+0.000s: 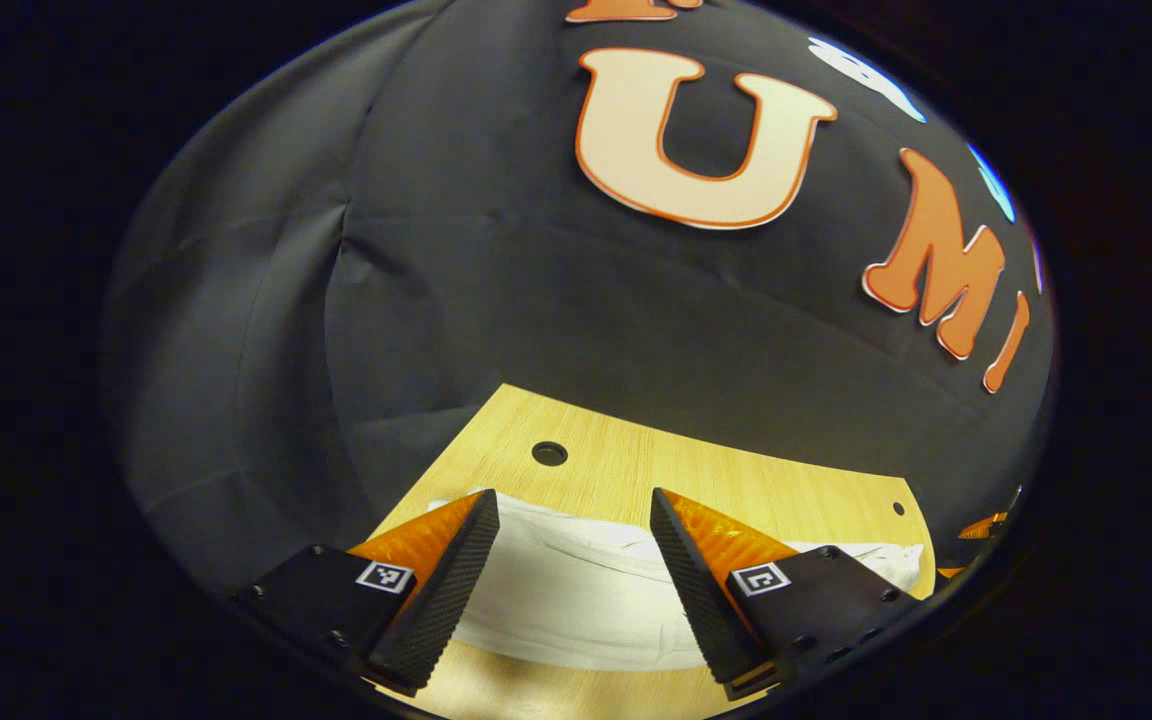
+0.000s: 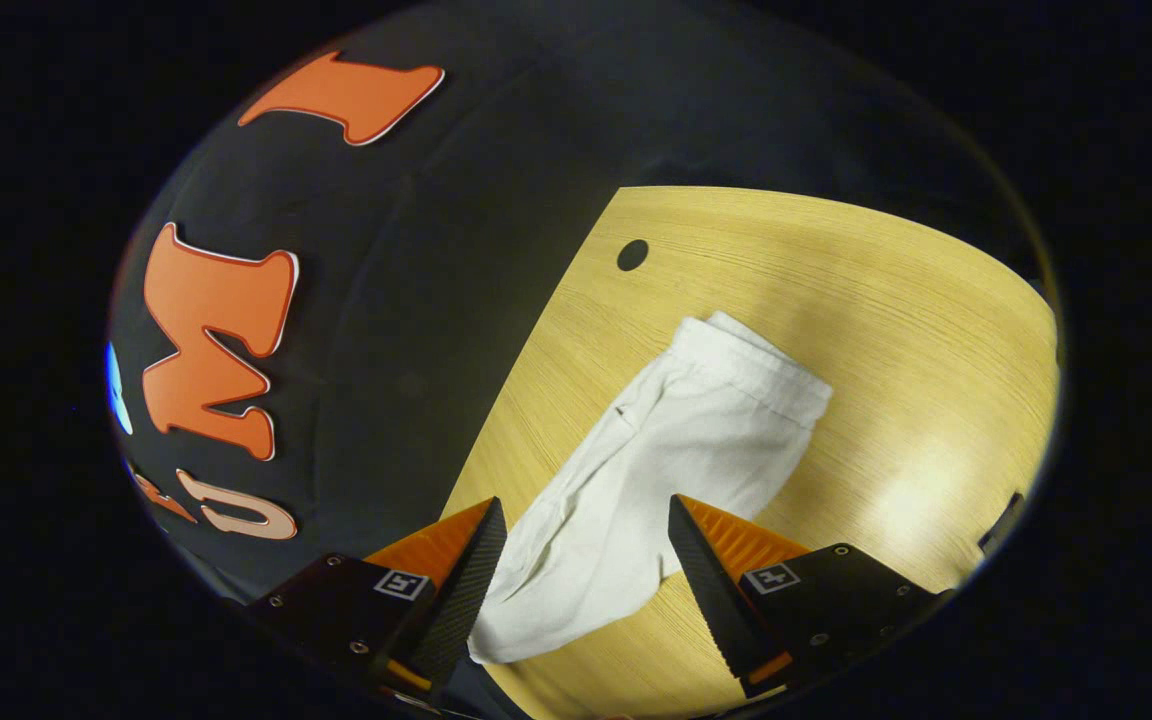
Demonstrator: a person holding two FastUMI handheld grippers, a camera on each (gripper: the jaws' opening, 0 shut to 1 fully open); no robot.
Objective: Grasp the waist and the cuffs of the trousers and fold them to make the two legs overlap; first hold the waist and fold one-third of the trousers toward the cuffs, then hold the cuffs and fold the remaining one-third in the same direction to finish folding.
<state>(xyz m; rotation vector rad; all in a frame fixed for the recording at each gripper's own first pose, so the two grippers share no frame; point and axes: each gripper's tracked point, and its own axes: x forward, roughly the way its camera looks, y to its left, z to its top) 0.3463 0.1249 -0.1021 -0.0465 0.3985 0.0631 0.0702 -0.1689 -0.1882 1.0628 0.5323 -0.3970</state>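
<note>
In the left gripper view, the left claw (image 1: 574,540) stands spread wide with nothing between its fingers (image 1: 446,590), raised over the near part of the desk (image 1: 636,470). Just past its tips and partly seen through the gap lie the white trousers (image 1: 576,590), stretched crosswise on the wooden top, their near edge rounded and a soft ridge of cloth running along the far edge. The cloth reaches out beyond both fingers, farther on the right side than on the left. Beyond the trousers, a little left of the gap's middle, a dark round hole (image 1: 549,453) sits in the desk, and a much smaller one (image 1: 898,508) lies far off to the right. In the right gripper view, the right claw (image 2: 586,540) is likewise spread and holds nothing. The trousers (image 2: 676,450) start between its fingers, where the narrow end bunches near the desk's (image 2: 886,330) edge beside the left finger (image 2: 461,590), and run away ahead and to the right, widening to a gathered band at the far end. Farther ahead, left of that band, a dark hole (image 2: 632,254) shows in the wood.
</note>
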